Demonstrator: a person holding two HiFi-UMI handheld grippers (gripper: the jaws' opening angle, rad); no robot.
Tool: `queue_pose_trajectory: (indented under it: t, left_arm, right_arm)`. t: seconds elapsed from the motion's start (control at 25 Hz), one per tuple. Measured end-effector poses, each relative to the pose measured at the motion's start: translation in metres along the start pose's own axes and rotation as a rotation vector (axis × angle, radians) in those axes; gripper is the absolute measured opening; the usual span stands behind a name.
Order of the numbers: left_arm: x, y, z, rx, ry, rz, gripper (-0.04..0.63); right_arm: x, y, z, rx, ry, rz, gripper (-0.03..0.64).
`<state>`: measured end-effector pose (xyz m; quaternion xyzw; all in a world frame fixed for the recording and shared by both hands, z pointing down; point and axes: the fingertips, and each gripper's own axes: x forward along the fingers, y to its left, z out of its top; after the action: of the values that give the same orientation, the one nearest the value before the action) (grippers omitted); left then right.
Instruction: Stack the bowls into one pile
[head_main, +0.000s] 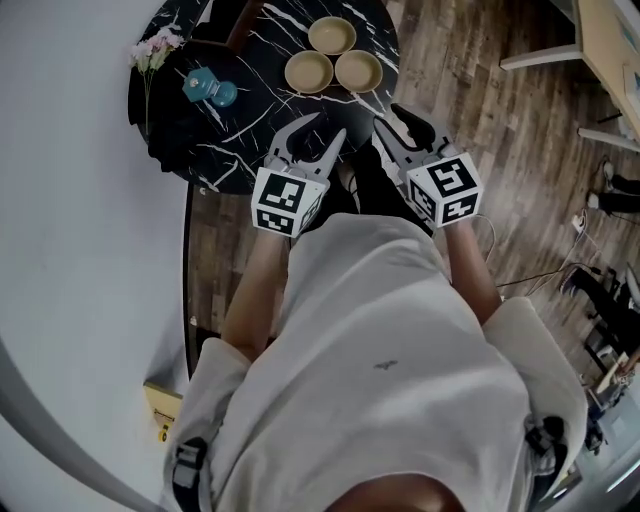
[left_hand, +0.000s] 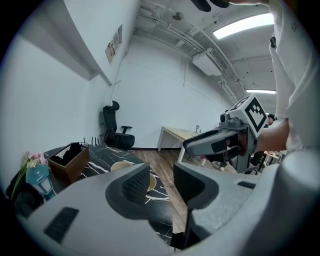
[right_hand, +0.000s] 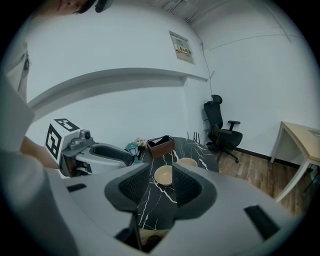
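**A:** Start at the left. What's over there?

**B:** One bunch of flowers (head_main: 155, 47) at the left edge of the table (head_main: 245, 150). One teal lantern (head_main: 210, 90) is just beside it, and one wooden box (left_hand: 70, 161) stands near them. All are well apart from the bowls.

**A:** And the tools?

**B:** Two. The left gripper (head_main: 318, 135) hovers over the table's near edge, jaws spread, nothing between them. The right gripper (head_main: 393, 122) hangs beside it, likewise released and empty. A bowl shows through its gap, but that bowl sits farther off on the table.

**A:** The bowls?

**B:** Three, tan, each upright and single, clustered at the table's far side: the left bowl (head_main: 308, 72), the far bowl (head_main: 331, 35) and the right bowl (head_main: 358, 71). No pile yet, I'd say.

**A:** What might go wrong?

**B:** They lie so close that they nearly touch. A jaw slid down over one rim could, I reckon, shove its neighbour, and the right bowl lies fairly near the table's edge. Pinching a rim from one side may let the bowl tilt and slip. And one set down off-centre could end up cocked in the bowl below.
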<state>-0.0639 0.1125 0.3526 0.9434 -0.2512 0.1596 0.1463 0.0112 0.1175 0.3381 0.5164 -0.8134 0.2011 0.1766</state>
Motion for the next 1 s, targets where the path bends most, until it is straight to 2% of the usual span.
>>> queue_pose_trajectory:
  t: [0.4, 0.56, 0.8, 0.88, 1.0]
  left_arm:
    - [0.033, 0.021, -0.009, -0.089, 0.056, 0.081, 0.137]
    - [0.054, 0.027, -0.008, -0.105, 0.080, 0.114, 0.137]
    - [0.083, 0.040, -0.011, -0.174, 0.111, 0.176, 0.137]
    - [0.092, 0.045, -0.014, -0.205, 0.120, 0.195, 0.137]
    - [0.107, 0.050, -0.024, -0.299, 0.117, 0.237, 0.137]
  right_arm:
    - [0.044, -0.038, -0.014, -0.027, 0.094, 0.101, 0.132]
    - [0.061, -0.060, -0.020, -0.032, 0.129, 0.135, 0.132]
    - [0.090, -0.099, -0.030, -0.037, 0.181, 0.171, 0.132]
    - [0.100, -0.110, -0.034, -0.052, 0.202, 0.183, 0.132]
    - [0.114, -0.123, -0.042, -0.078, 0.236, 0.204, 0.132]
